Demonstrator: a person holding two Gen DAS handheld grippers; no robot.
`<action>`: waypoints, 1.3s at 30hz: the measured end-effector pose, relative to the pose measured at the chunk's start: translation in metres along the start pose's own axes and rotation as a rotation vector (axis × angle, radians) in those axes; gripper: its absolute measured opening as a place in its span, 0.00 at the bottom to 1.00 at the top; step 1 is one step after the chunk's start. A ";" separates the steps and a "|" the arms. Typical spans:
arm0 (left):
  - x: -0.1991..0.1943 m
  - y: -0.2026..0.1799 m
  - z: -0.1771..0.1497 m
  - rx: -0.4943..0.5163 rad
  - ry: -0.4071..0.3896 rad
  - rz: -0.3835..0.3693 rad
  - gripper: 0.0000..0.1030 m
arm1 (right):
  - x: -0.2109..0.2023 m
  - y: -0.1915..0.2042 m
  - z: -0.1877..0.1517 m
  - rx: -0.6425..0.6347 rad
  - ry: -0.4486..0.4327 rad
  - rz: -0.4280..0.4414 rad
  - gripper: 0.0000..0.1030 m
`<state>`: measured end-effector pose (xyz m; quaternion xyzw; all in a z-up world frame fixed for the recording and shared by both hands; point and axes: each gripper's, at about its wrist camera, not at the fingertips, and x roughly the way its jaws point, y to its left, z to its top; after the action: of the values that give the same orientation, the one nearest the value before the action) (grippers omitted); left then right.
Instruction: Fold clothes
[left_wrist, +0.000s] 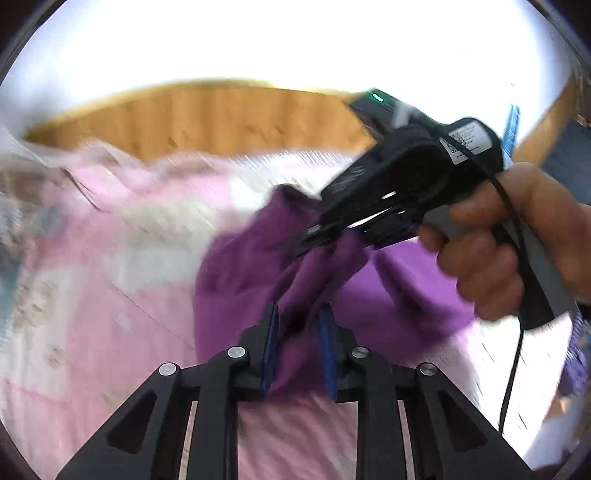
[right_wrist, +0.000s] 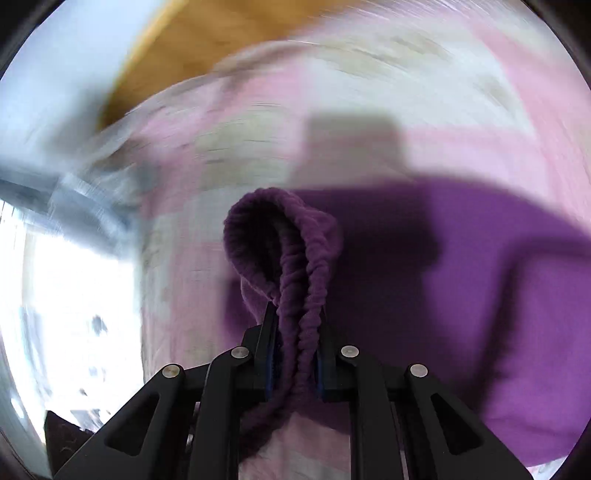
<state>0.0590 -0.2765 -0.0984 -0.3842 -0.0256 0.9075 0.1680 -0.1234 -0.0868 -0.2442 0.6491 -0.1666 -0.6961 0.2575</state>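
Purple garment (left_wrist: 258, 258) hangs lifted over a pink patterned bedsheet (left_wrist: 92, 295). Left hand-held gripper (left_wrist: 299, 343) pinches a fold of it; right hand-held gripper (right_wrist: 295, 343) clamps its gathered elastic waistband (right_wrist: 291, 258), likely so the cloth stretches between them for folding.

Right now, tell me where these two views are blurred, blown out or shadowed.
Left wrist view: top is blown out white, the pink bedding smears with motion blur, the left gripper stays sharp. Right wrist view: bedding is streaked, a hard shadow crosses the purple garment, the gathered band in the right gripper is crisp.
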 end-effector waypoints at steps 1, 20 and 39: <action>0.006 -0.001 -0.007 -0.008 0.039 -0.019 0.24 | 0.005 -0.019 -0.002 0.024 -0.007 -0.004 0.15; 0.059 0.128 -0.039 -0.650 0.206 -0.134 0.39 | -0.020 0.021 0.009 -0.182 -0.217 -0.217 0.56; 0.063 0.151 -0.055 -0.823 0.152 -0.332 0.42 | 0.027 0.143 0.070 -0.374 -0.122 -0.380 0.51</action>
<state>0.0140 -0.4029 -0.2064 -0.4754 -0.4333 0.7517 0.1459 -0.1732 -0.2254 -0.1779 0.5669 0.0744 -0.7883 0.2273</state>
